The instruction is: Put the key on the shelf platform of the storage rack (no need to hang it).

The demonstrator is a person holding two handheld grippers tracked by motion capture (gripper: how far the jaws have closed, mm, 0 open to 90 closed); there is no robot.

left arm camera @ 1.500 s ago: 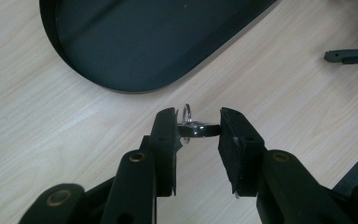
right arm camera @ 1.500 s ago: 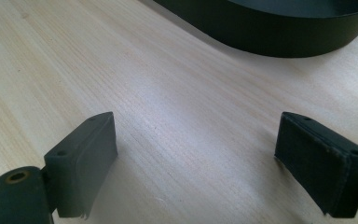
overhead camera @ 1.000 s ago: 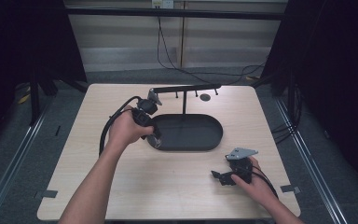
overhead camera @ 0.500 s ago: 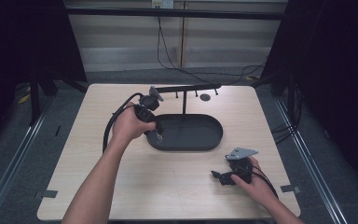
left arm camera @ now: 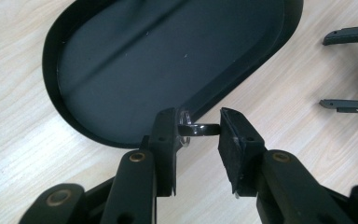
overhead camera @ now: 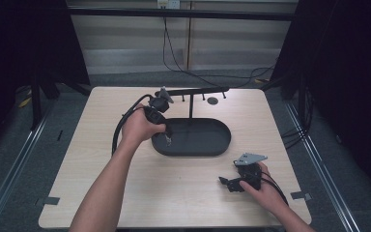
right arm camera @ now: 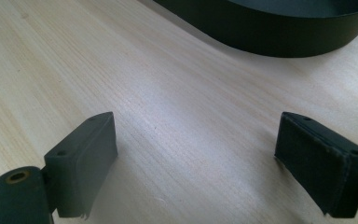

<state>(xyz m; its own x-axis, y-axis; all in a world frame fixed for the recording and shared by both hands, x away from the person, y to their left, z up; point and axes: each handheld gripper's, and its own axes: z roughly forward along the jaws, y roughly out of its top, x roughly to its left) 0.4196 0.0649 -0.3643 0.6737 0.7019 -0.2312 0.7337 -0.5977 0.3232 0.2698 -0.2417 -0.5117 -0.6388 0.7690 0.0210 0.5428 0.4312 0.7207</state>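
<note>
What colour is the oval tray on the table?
Black, or very dark grey; the oval tray shows best in the left gripper view.

We take this for a lab recording bay, not a home. A bare light-wood table (overhead camera: 101,159) stands alone on grey carpet (overhead camera: 24,145), hemmed by black curtains (overhead camera: 348,72) at 9 and 3 o'clock. At 12 o'clock a pale panelled wall (overhead camera: 232,43) has cables (overhead camera: 174,53) hanging down it from a socket at the top. Metal floor rails (overhead camera: 9,159) run along both sides, and tape marks (overhead camera: 299,195) sit at the table's near corners.
</note>
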